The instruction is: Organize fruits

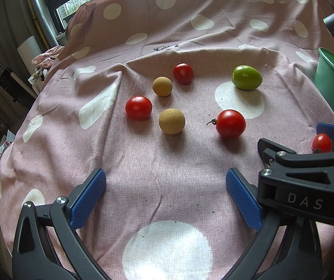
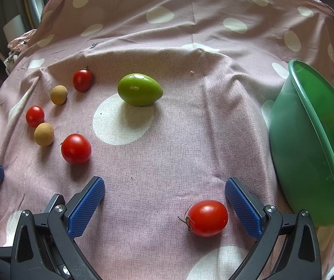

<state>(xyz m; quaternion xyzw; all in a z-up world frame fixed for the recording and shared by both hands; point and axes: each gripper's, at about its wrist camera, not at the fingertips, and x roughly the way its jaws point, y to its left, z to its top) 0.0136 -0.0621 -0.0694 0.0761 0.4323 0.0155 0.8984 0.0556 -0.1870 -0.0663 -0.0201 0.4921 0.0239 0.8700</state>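
Fruits lie on a pink dotted cloth (image 1: 167,158). In the right wrist view a red tomato (image 2: 207,218) lies between the open fingers of my right gripper (image 2: 165,204), near the right finger. Farther off lie a green fruit (image 2: 140,89), a red tomato (image 2: 76,148), two tan round fruits (image 2: 43,134) (image 2: 59,95) and two more tomatoes (image 2: 35,116) (image 2: 81,80). My left gripper (image 1: 165,194) is open and empty, short of a tan fruit (image 1: 172,121) and a tomato (image 1: 230,123). The right gripper (image 1: 306,175) shows at the right of the left view, around a tomato (image 1: 321,142).
A green plastic bowl (image 2: 311,140) stands tilted at the right edge of the cloth; it also shows in the left wrist view (image 1: 332,70). The cloth rises into a draped hump at the back. Windows and clutter lie beyond at the left.
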